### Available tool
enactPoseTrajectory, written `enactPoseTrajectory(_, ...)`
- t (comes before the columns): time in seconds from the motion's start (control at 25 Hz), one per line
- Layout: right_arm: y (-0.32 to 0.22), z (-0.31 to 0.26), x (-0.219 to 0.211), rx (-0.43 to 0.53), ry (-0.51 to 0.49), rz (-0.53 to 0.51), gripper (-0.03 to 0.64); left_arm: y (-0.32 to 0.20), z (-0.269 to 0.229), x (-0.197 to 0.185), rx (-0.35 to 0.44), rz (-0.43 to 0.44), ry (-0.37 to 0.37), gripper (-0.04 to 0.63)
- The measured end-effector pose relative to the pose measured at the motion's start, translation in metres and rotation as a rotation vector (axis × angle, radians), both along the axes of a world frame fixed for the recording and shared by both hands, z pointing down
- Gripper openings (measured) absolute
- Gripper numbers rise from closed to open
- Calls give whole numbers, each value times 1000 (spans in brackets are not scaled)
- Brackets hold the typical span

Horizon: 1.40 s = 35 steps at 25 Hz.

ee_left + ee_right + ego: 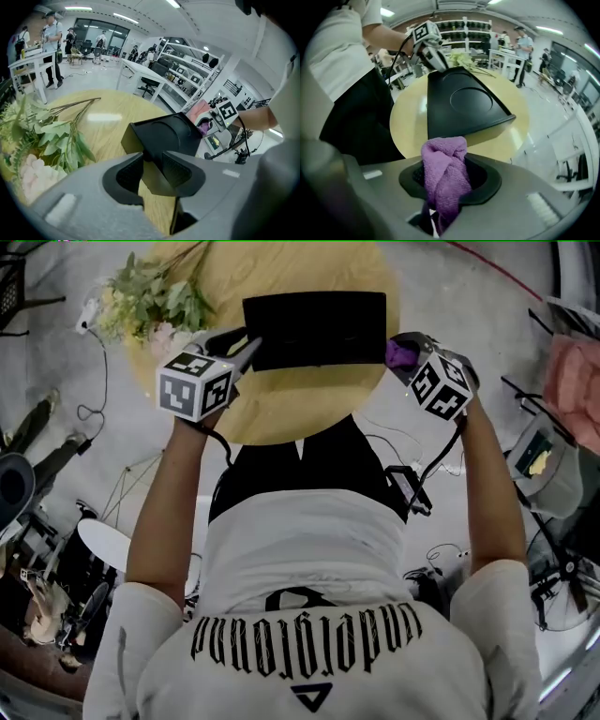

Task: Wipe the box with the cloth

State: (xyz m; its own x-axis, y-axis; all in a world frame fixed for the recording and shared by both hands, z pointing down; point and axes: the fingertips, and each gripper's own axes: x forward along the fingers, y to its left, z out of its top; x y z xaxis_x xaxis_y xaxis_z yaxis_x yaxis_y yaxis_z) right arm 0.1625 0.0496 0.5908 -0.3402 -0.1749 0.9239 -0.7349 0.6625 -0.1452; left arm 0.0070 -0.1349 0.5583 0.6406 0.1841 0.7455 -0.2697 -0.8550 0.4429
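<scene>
Black box (319,329) lies flat on round wooden table (281,418). Flowers (155,301) near its left end. Left gripper (152,171) is clamped on the box's near-left corner. Right gripper (405,357) is at the box's right end, jaws closed on bunched purple cloth (444,164). Can't tell whether cloth touches box.

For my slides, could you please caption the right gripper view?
Right gripper holds a bunched purple cloth, facing the black box on the round wooden table.
</scene>
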Motion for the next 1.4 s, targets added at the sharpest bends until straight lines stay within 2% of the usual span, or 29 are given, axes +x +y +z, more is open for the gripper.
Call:
enactPoseTrajectory(0.08,-12,6,8,-6,17,-107,118,0,1,-1,-15,-13,-14,140)
enactPoseTrajectory(0.16,-32,10,22,5,40,-156,118,0,3,0,-26,-9,-27,138)
enactPoseTrajectory(0.28,-70,11,48,42,67,-168,120,1,3,1,-43,8,-48,138)
enactPoseTrajectory(0.44,-104,5,65,87,38,-123,118,2,2,0,-60,-11,-73,138)
enactPoseTrajectory(0.6,-87,-1,54,96,-10,-77,118,-1,1,2,-25,-53,-87,133)
enactPoseTrajectory(0.8,-24,-1,16,7,-65,-75,118,1,4,-1,10,-112,-99,130)
enactPoseTrajectory(1.0,11,-2,-5,-63,-112,-112,118,3,3,0,7,-111,-102,130)
enactPoseTrajectory(1.2,-11,0,15,-51,-65,-192,120,3,0,3,5,-92,-102,130)
enactPoseTrajectory(1.4,-72,3,55,-11,-5,-252,121,6,-1,3,6,-86,-104,132)
